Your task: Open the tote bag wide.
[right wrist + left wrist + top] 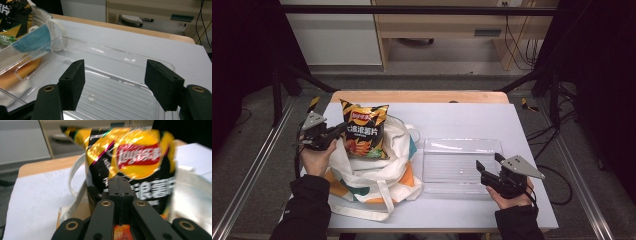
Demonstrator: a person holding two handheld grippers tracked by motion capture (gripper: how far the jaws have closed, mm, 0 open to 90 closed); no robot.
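I have the Lay's chip bag (364, 131) pinched in my left tongs (340, 131), jaws pressed flat together on its edge, and it stands upright over the mouth of the cream tote bag (372, 175), its lower end down among the folds. I judge this to be the lifting-out step: the chip bag is partly out of the tote and not yet over the clear plastic tray (462, 150), which lies empty just at the tote's 3 o'clock on the white surface (472, 117).

In the left gripper view the chip bag (135, 162) rises at 12 o'clock from my closed left tongs (119, 182), blurred, with a tote handle (75, 173) looping at 10 o'clock.

My right tongs (489, 165) gape wide, holding nothing, at the tray's near right corner, about 5 o'clock of its middle. Through them I see the tray (110, 65) between the two pads (72, 82).

Next, I think, the bag must come clear of the tote's rim and handles, then travel toward 3 o'clock and lie flat in the tray.

My left hand (318, 157) is held up at the tote's 9 o'clock side, tongs pointing toward 3 o'clock; my right hand (511, 197) sits low, tongs aimed toward 10 o'clock.
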